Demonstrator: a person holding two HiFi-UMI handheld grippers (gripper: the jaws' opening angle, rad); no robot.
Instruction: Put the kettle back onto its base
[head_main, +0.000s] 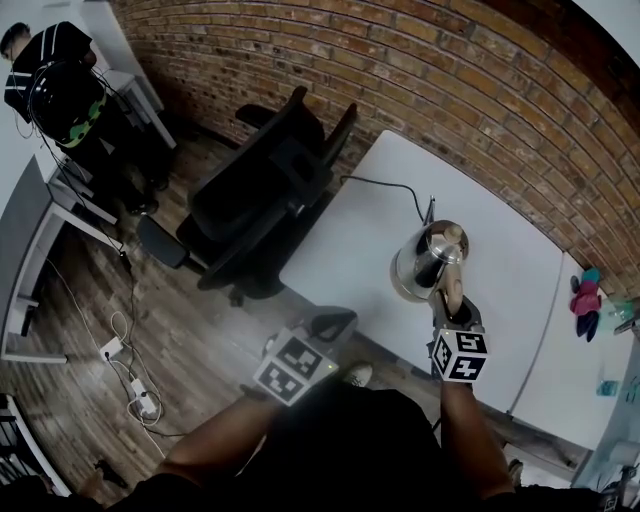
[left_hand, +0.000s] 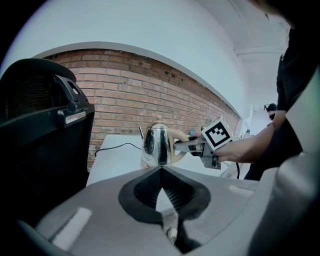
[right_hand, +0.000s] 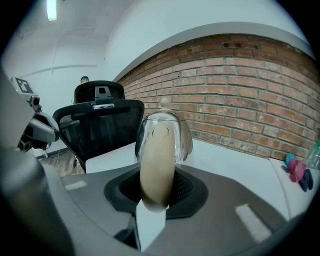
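Your right gripper (right_hand: 156, 196) has its jaws clamped on the kettle's beige handle (right_hand: 157, 160). The handle runs top to bottom through the pads, so the grip sits across its width. Directly beyond the handle, in line with the jaws, is the shiny body of the kettle (head_main: 428, 256). It stands upright, with its lid knob on top and its spout on the side away from you.

The kettle is low over the white worktop (head_main: 350, 240), close to the near edge. A black cord (head_main: 385, 185) runs across the surface and ends right beside the kettle. That suggests the base is directly beneath it, but no view shows the base clearly. You also cannot tell whether the bottom is already seated or just above it. So the coming move depends on the vertical line. Keep the body plumb and go straight down rather than sideways.

Your left gripper (left_hand: 161, 172) has its jaws closed tip to tip with nothing between them. It hangs off the worktop's edge beside the black office chair (head_main: 265, 190), with the kettle ahead of it and well apart. The right hand alone is placed for this.
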